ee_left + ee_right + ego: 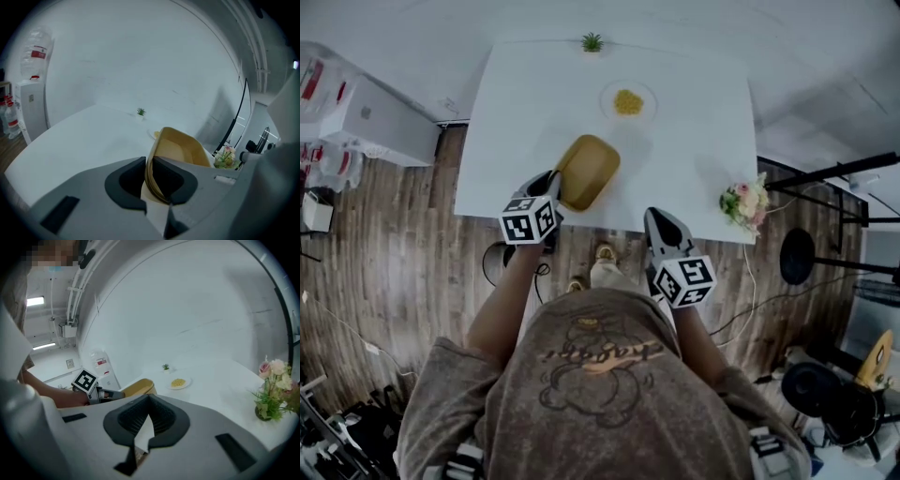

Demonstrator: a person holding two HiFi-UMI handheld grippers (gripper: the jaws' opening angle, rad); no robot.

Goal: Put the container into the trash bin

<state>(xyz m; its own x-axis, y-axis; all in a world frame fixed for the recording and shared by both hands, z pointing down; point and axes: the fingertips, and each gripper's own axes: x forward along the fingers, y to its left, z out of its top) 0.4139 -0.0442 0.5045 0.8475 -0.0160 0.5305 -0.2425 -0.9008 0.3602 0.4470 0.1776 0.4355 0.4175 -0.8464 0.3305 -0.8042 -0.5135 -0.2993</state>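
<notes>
The person's brown shirt is closest to the head camera, with both arms reaching out past it. The yellow container sits just past the left arm, over the near part of the white counter. The left gripper has it by the near end. In the left gripper view, the jaws of the left gripper are clamped on one thin wall of the container, with one jaw inside it and one jaw outside. The container tips up and away from the jaws, and its open side faces right in that view. I cannot tell if its bottom touches the counter. The right gripper is off to the right of the container, above the counter's near edge, and does not touch it. In the right gripper view, the jaws of the right gripper are pressed together with nothing between them, and the container shows behind them to the left. Farther back on the counter is a small plate with yellow food on it. A little green plant stands at the far edge. Pink and white flowers stand at the near right corner. Dark wood floor is on both sides of the counter.
</notes>
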